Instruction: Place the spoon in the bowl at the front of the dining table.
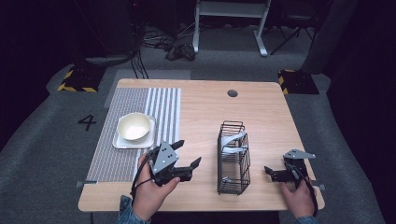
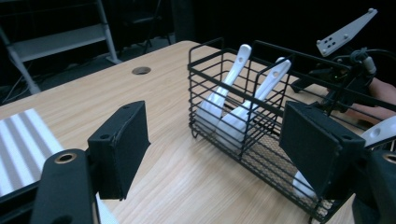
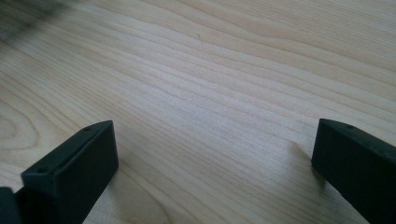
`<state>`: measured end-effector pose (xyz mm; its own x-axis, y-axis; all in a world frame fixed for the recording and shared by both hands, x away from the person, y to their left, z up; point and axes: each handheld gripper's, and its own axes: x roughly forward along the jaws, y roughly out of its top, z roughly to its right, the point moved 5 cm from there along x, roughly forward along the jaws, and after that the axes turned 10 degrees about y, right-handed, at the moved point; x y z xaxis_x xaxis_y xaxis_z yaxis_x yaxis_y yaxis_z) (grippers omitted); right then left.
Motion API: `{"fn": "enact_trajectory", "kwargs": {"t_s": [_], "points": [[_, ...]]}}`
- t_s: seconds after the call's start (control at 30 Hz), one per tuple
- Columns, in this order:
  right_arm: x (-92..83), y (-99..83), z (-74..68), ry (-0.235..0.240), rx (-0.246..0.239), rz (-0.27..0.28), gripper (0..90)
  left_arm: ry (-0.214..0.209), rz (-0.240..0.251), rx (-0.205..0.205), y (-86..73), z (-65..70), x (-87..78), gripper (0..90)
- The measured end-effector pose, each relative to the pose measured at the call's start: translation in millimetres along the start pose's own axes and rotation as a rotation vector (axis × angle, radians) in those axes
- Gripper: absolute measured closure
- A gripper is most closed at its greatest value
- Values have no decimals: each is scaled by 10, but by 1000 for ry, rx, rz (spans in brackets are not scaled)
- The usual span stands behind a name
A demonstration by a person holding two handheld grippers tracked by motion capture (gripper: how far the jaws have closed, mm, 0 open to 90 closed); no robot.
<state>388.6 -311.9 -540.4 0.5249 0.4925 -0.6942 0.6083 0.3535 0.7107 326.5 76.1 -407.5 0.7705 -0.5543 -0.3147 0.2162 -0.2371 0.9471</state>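
A black wire basket stands on the wooden table, right of centre, with white spoons inside. My left gripper hovers just left of the basket, held in a hand, jaws open with nothing between them. In the left gripper view, the open left gripper faces the basket, where two white spoons lean upright. My right gripper rests low near the table's front right, right of the basket. In the right gripper view, the right gripper is open over bare wood.
A grey striped mat covers the table's left side. On it sits a square white plate carrying a cream bowl. A round cable hole lies near the far edge. A white desk frame stands beyond.
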Motion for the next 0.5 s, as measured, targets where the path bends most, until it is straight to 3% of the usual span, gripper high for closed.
{"fn": "enact_trajectory", "kwargs": {"t_s": [0.33, 0.5], "points": [[0, 0, 0, 0, 0, 0, 4, -75, 25, 31, 100, 248, 65, 248], [1, 1, 0, -1, 1, 0, 4, -133, 35, 38, 128, 423, 82, 253]]}}
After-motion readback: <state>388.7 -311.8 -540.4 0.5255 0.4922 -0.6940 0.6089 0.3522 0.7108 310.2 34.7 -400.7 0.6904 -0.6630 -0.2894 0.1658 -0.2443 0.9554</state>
